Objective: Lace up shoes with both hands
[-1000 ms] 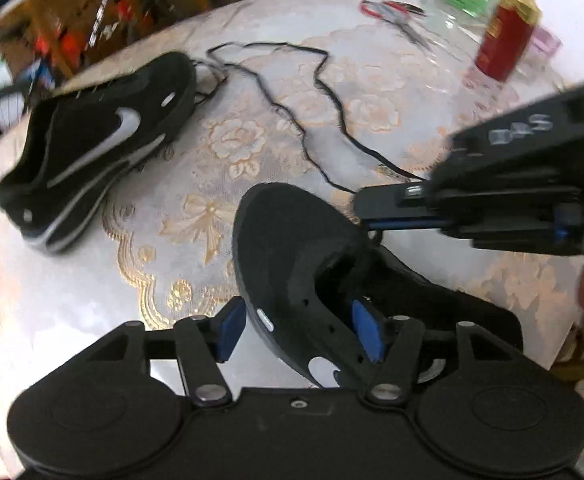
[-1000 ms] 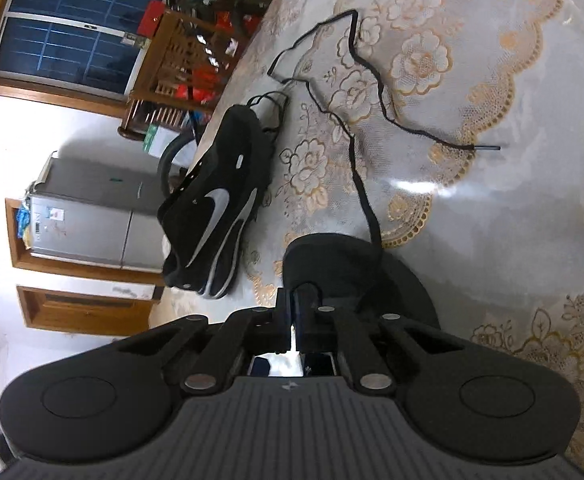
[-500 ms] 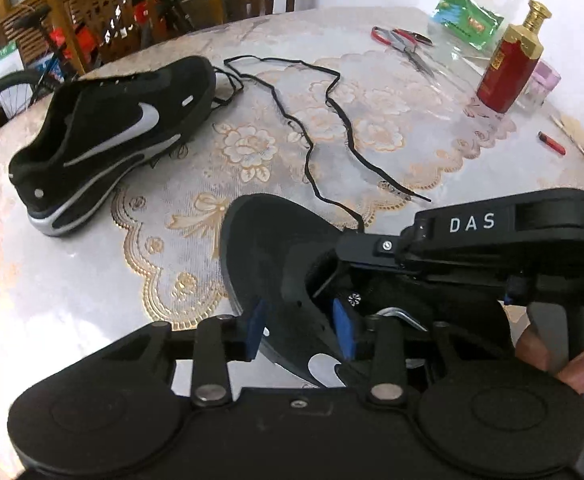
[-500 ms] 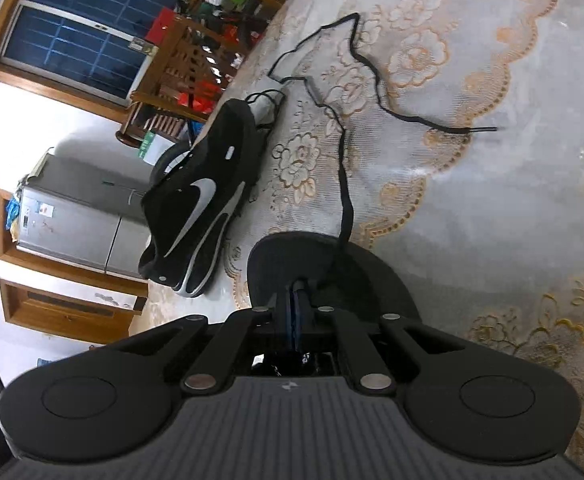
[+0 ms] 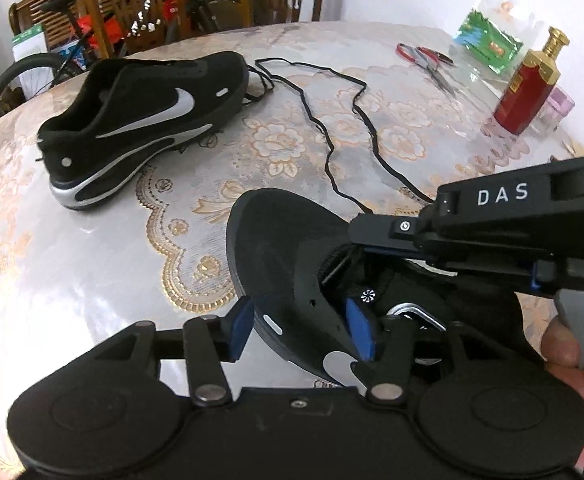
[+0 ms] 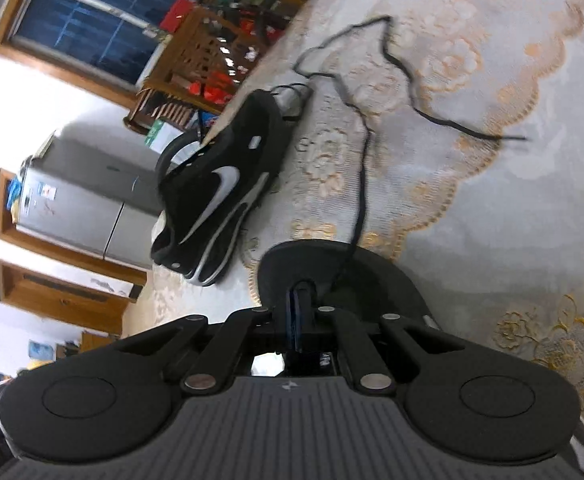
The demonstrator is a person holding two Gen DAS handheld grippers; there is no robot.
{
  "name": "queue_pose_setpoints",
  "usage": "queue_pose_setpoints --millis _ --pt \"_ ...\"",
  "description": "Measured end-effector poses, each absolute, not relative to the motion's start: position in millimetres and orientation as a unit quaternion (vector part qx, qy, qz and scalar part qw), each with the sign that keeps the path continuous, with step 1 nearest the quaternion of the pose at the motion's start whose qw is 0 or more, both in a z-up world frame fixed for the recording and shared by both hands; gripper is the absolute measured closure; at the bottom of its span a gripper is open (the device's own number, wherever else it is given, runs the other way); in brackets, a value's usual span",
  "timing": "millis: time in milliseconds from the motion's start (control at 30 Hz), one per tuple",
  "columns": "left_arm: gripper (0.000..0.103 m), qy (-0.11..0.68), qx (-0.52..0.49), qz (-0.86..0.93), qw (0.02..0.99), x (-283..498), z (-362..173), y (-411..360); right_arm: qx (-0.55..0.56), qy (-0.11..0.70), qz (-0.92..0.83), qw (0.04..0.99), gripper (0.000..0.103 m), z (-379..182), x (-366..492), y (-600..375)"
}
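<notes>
Astride the near shoe's [image 5: 292, 256] flank, left tongs [image 5: 300, 330] are opening.

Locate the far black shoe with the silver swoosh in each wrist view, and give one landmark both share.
Left wrist: far shoe upper left, on its sole on the table.
Right wrist: same shoe left of centre, by the table's edge.
Shared landmark: the loose black lace running from it toward the near shoe.

We see two black shoes [image 5: 143, 120] [image 5: 292, 264], the far one with a silver swoosh, a black lace [image 5: 332, 136], a cream cloth [image 5: 91, 264] with gold flowers, and a red-and-gold bottle [image 5: 528, 92].
</notes>
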State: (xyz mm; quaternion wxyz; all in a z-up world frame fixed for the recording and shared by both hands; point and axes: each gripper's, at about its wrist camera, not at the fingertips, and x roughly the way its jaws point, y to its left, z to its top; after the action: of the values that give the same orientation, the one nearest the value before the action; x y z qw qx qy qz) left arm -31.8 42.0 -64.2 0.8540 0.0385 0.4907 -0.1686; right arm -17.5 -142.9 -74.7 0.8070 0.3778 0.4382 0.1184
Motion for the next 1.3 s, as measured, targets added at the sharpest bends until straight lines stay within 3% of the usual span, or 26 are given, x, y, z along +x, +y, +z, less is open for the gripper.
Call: queue_pose_setpoints --millis 267,467,733,1000,1167,1300 --pt "0.048 0.481 0.033 -0.150 0.863 -45.5 -66.7 55.1 0.338 0.442 0.129 0.821 0.102 -79.4 -24.9 -133.7" --pt "0.043 0.483 0.029 -0.140 0.864 -49.3 -66.7 63.3 0.387 0.444 0.134 0.797 0.102 -90.3 -26.0 -133.8" --pt "0.043 0.485 0.030 -0.136 0.863 -52.8 -68.5 66.2 0.330 0.467 0.148 0.807 0.101 -76.7 -25.9 -116.1" --pt "0.043 0.483 0.001 -0.139 0.865 -53.6 -69.6 73.1 0.346 0.450 0.143 0.811 0.101 -67.4 -27.1 -116.7" --pt "0.045 0.422 -0.024 -0.162 0.892 -69.2 -50.8 90.0 0.447 0.462 0.130 0.755 0.101 -73.9 -22.3 -139.6" --pt "0.045 0.338 0.081 -0.235 0.908 -87.2 -30.8 77.8 0.557 0.496 0.113 0.657 0.101 -89.7 -12.2 -164.8"
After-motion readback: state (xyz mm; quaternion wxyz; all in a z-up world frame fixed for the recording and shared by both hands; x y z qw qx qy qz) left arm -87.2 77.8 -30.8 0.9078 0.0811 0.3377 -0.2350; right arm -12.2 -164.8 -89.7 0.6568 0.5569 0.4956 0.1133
